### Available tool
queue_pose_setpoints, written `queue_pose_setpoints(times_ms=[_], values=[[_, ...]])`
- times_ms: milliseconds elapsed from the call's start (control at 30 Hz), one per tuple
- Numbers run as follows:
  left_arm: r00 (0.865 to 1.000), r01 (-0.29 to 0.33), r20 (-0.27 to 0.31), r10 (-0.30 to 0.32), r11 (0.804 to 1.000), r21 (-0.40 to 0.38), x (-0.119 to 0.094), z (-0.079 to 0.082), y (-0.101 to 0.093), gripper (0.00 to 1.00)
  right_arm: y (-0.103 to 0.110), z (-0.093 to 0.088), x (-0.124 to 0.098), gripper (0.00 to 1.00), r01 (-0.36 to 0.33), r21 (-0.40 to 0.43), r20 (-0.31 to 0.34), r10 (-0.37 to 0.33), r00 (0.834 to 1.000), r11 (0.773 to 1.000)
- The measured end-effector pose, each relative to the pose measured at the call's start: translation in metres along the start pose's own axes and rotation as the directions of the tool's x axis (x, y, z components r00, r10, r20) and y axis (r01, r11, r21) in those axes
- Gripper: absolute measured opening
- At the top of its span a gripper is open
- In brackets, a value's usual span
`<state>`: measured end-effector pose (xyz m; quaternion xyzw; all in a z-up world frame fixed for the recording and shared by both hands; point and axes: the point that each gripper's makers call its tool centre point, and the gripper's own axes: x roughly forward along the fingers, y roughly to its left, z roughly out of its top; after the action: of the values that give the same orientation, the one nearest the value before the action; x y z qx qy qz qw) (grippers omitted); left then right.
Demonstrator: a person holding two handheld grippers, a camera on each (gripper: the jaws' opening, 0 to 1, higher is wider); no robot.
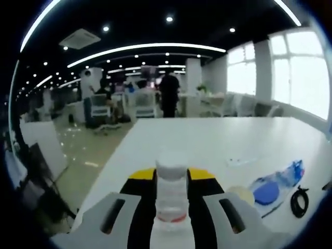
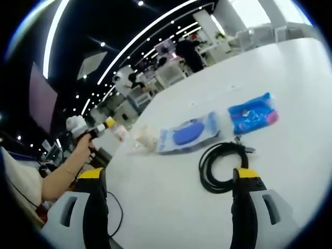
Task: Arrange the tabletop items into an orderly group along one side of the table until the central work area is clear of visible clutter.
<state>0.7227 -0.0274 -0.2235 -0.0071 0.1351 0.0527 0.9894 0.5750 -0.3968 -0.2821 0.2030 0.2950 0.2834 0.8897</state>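
My left gripper (image 1: pixel 171 175) is shut on a small clear plastic bottle (image 1: pixel 171 194) with a reddish band low on it, held above the white table's (image 1: pixel 207 137) near edge. To its right lie a cream round item (image 1: pixel 241 195), a blue-disc packet (image 1: pixel 271 190) and a coiled black cable (image 1: pixel 299 201). My right gripper (image 2: pixel 171 175) stands open over the table with nothing between its yellow-tipped jaws. Just ahead of its right jaw is the cable coil (image 2: pixel 220 162). Beyond lie the blue-disc packet (image 2: pixel 189 134), a bright blue packet (image 2: pixel 252 115) and the cream item (image 2: pixel 146 138).
A person's hand (image 2: pixel 82 145) holds the left gripper at the table's left edge. A thin black wire (image 2: pixel 116 207) runs near my right gripper's left jaw. A small clear wrapper (image 1: pixel 241 161) lies mid-table. Office chairs and people (image 1: pixel 169 93) stand far beyond the table.
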Motion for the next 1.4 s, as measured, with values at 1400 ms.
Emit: queue_pose_setpoints(times_ms=[1400], values=[[1.000, 0.026, -0.003, -0.026, 1.000, 0.002, -0.006, -0.024, -0.034, 0.20, 0.001, -0.001, -0.002, 0.99, -0.003, -0.001, -0.011, 0.003, 1.000, 1.000]])
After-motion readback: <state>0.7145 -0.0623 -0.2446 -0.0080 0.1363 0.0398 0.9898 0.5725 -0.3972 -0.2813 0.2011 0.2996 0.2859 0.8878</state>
